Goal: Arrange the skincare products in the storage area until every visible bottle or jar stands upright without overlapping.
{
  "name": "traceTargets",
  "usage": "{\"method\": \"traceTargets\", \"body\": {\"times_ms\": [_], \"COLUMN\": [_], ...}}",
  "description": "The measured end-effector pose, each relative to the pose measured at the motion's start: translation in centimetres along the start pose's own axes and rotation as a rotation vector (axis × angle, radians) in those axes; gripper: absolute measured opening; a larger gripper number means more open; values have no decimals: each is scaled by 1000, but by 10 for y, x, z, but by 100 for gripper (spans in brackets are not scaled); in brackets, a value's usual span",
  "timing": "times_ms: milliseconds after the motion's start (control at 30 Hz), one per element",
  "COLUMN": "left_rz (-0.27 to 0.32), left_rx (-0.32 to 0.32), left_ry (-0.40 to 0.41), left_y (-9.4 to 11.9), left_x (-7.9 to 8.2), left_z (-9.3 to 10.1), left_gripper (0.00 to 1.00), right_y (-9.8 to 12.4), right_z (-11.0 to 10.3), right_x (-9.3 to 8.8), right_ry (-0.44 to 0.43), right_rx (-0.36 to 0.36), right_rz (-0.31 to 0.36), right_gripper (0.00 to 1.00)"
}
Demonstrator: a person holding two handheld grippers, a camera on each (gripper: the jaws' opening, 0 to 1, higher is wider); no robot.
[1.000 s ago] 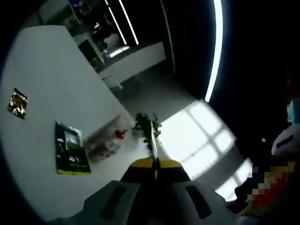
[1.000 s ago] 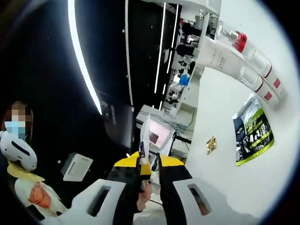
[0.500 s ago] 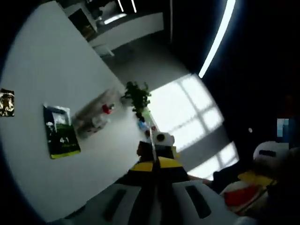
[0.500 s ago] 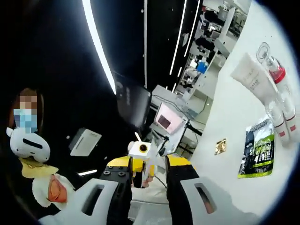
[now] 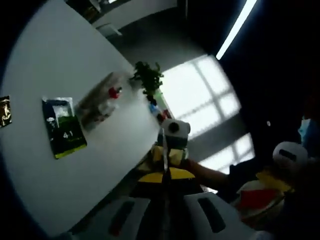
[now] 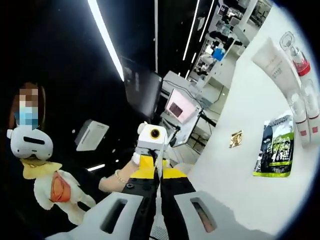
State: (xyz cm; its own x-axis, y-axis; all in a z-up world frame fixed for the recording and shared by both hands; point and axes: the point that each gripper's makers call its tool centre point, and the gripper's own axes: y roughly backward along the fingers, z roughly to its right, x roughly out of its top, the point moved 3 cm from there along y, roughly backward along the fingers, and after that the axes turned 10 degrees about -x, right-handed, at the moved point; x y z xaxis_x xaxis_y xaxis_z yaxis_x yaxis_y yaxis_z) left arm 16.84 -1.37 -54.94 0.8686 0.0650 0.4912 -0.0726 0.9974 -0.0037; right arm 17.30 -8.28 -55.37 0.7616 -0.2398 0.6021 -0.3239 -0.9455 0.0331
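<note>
The skincare products lie flat on the white table (image 6: 240, 200). A white tube (image 6: 271, 60) rests beside clear bottles with red caps (image 6: 301, 70), all lying on their sides. In the left gripper view the same clear bottles (image 5: 101, 102) lie in a loose heap by the table's far edge. My left gripper (image 5: 164, 167) is shut with nothing in it, off the table's side. My right gripper (image 6: 159, 172) is shut and empty too, held in the air beside the table. The two grippers point at each other, each showing in the other's view.
A green and black sachet (image 5: 64, 132) and a small gold packet (image 6: 235, 138) lie flat on the table. A potted plant (image 5: 147, 77) stands beyond the bottles. A plush toy (image 6: 35, 160) hangs off to the side. A monitor (image 6: 181, 107) stands behind the table.
My right gripper's jaws have closed. Both views have swung round, and each gripper has come into the middle of the other's view. The products have not moved.
</note>
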Motion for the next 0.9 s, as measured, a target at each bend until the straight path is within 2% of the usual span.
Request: {"method": "traceTargets", "body": {"times_ms": [33,67,100,167,200,233,300,333,433,467,500,533,633,733,767,833,867,900], "left_rz": [24,56,94,101,161,210,278,324,400,424,461,471,516,552,552,532,514,502], "left_rx": [15,20,41,18,-5,1,-12,-24,-34,-44,-26,-22,-22,-2,-1,-46,-49,-44], "left_ry": [-66,-110,-118,-105,-107,-113,-124,-125,-140,-127,-135,-136,-117,-94,-65,6,24,6], "left_y": [-1,-1,-2,-3,-7,-8,-10,-10,-9,-9,-7,-7,-4,-1,1,1,1,3], "left_x": [3,6,9,6,10,13,17,20,23,24,26,25,26,24,21,16,14,14], "left_z": [-2,-2,-3,1,4,3,7,10,15,18,18,19,21,19,19,22,22,22], "left_gripper": [1,3,5,7,7,11,13,11,1,1,1,1,1,1,1,0,0,0], "right_y": [1,1,2,2,2,1,0,0,-1,-1,-2,-3,-4,-5,-5,-3,-2,1], "right_z": [0,1,-1,-3,-4,-6,-10,-12,-15,-15,-15,-16,-19,-19,-22,-26,-27,-27], "right_x": [2,8,11,15,18,20,26,28,33,32,32,32,29,26,24,20,18,18], "right_ry": [7,14,8,4,12,-10,-42,-59,-131,-139,-151,-162,-183,-108,-22,6,8,8], "right_rx": [-5,-19,-20,-30,-45,-46,-48,-45,-51,-52,-56,-57,-54,-98,-110,-89,-75,-68], "right_rz": [20,71,102,140,173,196,267,293,401,417,434,460,494,513,503,446,411,374], "right_gripper": [1,1,1,1,1,1,1,1,1,1,1,1,1,1,2,4,8,13]}}
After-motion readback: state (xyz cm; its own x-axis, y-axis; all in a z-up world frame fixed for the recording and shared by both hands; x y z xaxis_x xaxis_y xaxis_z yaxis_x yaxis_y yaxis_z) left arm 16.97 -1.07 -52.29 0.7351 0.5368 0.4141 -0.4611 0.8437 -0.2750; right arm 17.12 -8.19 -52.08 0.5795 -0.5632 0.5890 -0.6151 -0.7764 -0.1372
